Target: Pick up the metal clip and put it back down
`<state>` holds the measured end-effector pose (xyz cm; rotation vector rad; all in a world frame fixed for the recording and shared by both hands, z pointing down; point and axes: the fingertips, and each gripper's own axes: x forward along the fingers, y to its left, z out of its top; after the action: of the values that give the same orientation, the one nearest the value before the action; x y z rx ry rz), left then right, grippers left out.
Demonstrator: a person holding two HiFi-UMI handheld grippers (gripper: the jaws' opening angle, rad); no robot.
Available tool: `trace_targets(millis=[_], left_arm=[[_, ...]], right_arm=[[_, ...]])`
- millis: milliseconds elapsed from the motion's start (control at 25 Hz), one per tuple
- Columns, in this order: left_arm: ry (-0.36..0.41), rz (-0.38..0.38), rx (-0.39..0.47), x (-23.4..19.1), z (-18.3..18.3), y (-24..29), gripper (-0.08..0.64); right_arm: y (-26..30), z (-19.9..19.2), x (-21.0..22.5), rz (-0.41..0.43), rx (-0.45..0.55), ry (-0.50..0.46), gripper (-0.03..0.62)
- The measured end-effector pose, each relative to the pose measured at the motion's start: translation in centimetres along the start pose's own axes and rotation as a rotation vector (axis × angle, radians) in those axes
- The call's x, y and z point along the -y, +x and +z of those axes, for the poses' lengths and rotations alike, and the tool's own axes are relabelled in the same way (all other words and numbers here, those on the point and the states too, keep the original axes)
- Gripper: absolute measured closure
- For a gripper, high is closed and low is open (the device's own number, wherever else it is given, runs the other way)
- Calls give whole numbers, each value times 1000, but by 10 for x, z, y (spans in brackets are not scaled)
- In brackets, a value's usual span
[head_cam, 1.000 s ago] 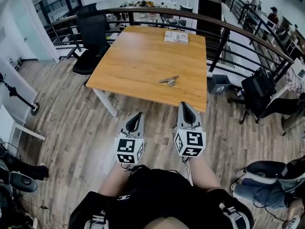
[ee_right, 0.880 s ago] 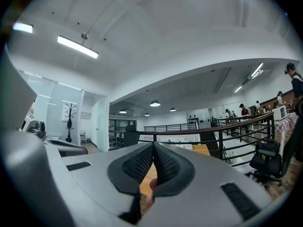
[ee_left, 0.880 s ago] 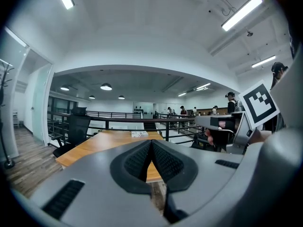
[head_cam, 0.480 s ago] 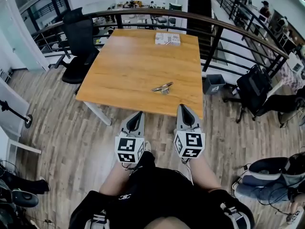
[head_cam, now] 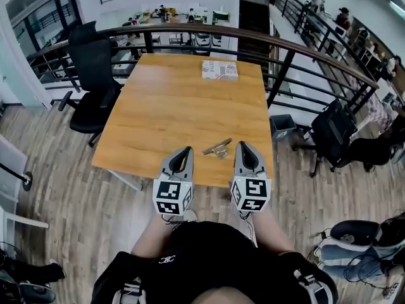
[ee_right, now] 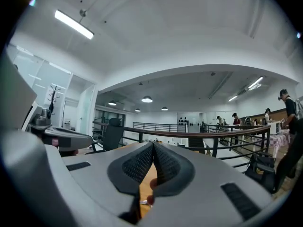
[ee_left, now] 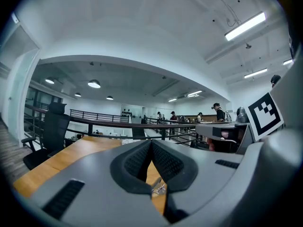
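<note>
The metal clip (head_cam: 217,148) lies on the wooden desk (head_cam: 164,106) close to its near edge, with one end tilted up toward the far right. It sits between the two pairs of tongs and touches neither. The left tongs (head_cam: 185,152) and the right tongs (head_cam: 243,145) are held about level over the desk's near edge. In each gripper view the ribbed pads meet at the tips with nothing between them, so both pairs are closed and empty. The step in hand looks like the approach, and the first need is to part one pair of tongs before it reaches the clip. The right pair seems slightly nearer and is the natural choice. It should tip downward and come at the clip from the near side, with one pad on either side of the raised end rather than the flat base, which offers little to grip. Smooth metal is likely to slip, so the squeeze should be firm and centred on the pads. The lift should go straight up, so the clip isn't dragged off the near edge. For the return, it would be best set flat a little farther in on the desk, well short of the printed box (head_cam: 219,69) at the far end.
</note>
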<state>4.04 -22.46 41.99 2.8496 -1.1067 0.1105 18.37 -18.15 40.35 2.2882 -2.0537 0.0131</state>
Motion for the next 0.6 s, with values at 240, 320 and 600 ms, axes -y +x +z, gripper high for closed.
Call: trace_targets(millis=[240, 320, 600], left_arm=[[5, -34, -6, -64, 10, 77, 547], [5, -40, -19, -78, 8, 100, 546], [14, -35, -57, -87, -2, 157, 546]], right_arm=[[95, -4, 11, -59, -23, 9, 580], [118, -9, 16, -72, -34, 28, 580], [167, -25, 49, -62, -68, 102, 580]])
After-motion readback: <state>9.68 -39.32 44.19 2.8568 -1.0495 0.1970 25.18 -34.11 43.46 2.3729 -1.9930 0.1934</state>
